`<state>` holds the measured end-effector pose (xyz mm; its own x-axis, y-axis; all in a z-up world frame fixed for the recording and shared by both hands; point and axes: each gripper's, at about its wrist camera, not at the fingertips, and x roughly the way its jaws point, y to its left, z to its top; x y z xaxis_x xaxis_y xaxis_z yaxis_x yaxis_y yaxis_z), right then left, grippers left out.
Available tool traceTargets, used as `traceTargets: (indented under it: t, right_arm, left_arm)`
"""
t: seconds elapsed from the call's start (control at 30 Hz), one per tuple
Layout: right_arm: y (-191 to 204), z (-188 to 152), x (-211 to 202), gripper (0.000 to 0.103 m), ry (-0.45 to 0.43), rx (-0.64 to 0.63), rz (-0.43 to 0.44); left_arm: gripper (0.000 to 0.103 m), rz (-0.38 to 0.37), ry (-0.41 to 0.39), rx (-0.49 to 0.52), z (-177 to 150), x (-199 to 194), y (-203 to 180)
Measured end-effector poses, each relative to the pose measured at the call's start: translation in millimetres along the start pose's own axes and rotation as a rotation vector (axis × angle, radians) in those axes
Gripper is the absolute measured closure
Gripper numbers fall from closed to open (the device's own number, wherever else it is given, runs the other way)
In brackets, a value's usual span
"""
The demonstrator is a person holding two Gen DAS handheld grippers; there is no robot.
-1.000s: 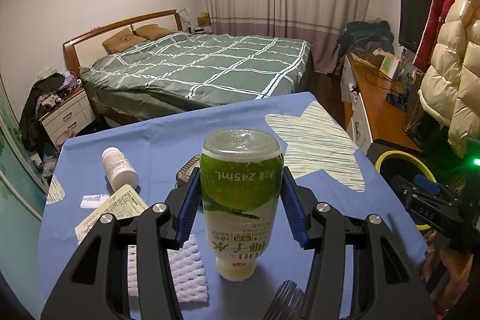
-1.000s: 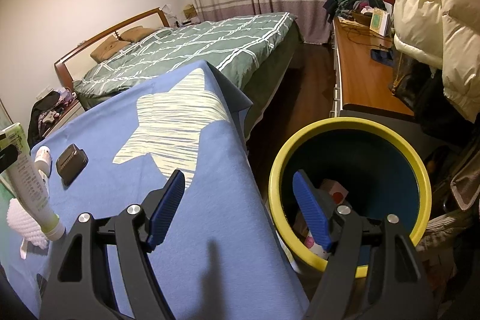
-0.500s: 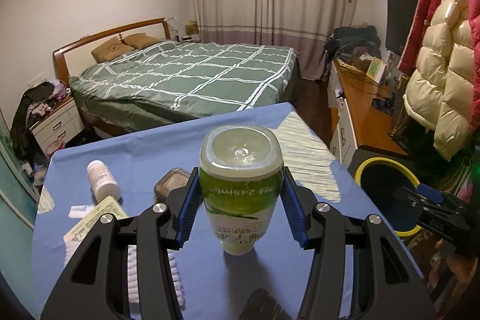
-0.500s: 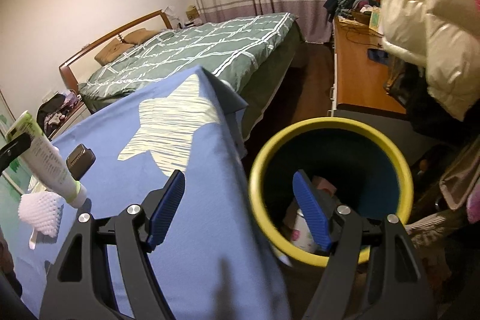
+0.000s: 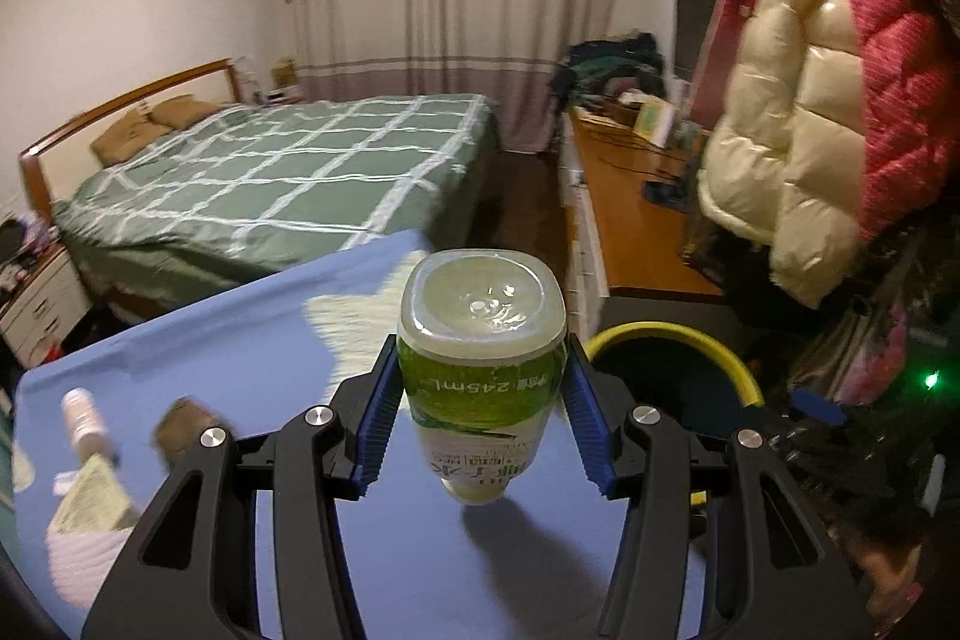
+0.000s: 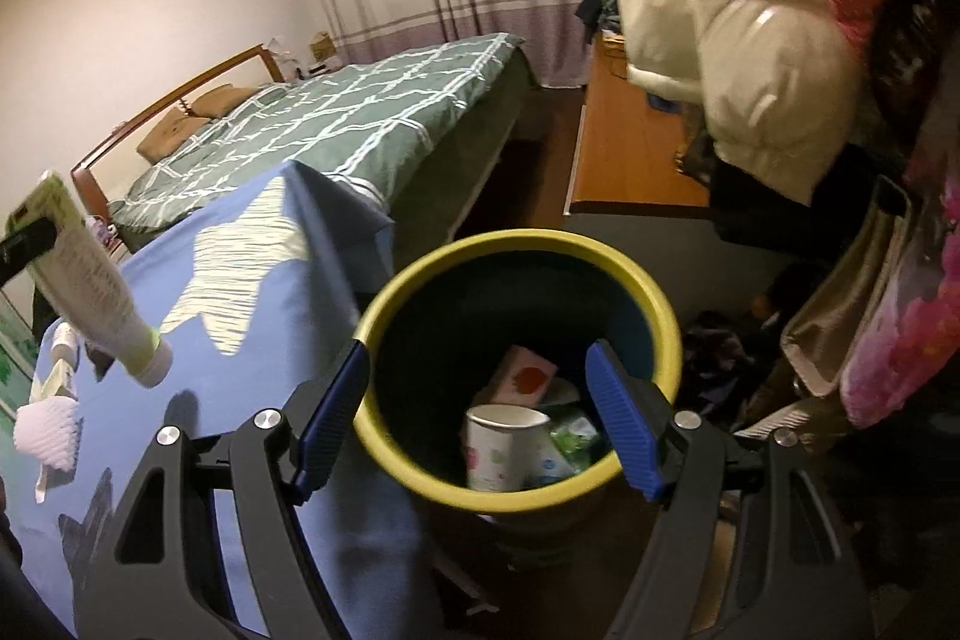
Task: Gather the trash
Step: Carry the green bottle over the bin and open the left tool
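Left hand-held gripper [image 5: 483, 415]: clamped on upside-down green bottle [image 5: 483, 376], now lifted off the tabletop [image 5: 252, 358] and carried toward the bin [image 5: 672, 340] at 3 o'clock. Right hand-held gripper [image 6: 480, 418]: wide, empty, shifted over the bin's mouth.
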<state>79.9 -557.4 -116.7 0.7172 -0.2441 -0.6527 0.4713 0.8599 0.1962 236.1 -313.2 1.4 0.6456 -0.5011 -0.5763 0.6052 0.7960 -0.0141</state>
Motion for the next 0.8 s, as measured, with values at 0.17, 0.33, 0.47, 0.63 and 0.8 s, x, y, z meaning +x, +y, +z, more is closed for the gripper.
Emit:
traceTargets:
  t: [0.17,0.33,0.47,0.63,0.8]
  right_arm:
    - [-26,-3,-1,0.032,0.013,0.030,-0.030]
    - [-47,-7,-5,0.032,0.009,0.064,-0.056]
    - [-56,-9,-6,0.032,0.013,0.081,-0.074]
    - [-55,-9,-8,0.032,0.014,0.073,-0.079]
    - [-45,-7,-8,0.032,0.016,0.059,-0.080]
  left_arm:
    - [0.051,-0.080,0.011,0.043,14,25,-52]
    - [0.051,-0.128,0.047,0.078,14,58,-104]
    - [0.051,-0.131,0.087,0.092,4,82,-128]
    - [0.046,-0.129,0.123,0.077,-11,92,-125]
    - [0.024,-0.095,0.027,0.072,-9,63,-107]
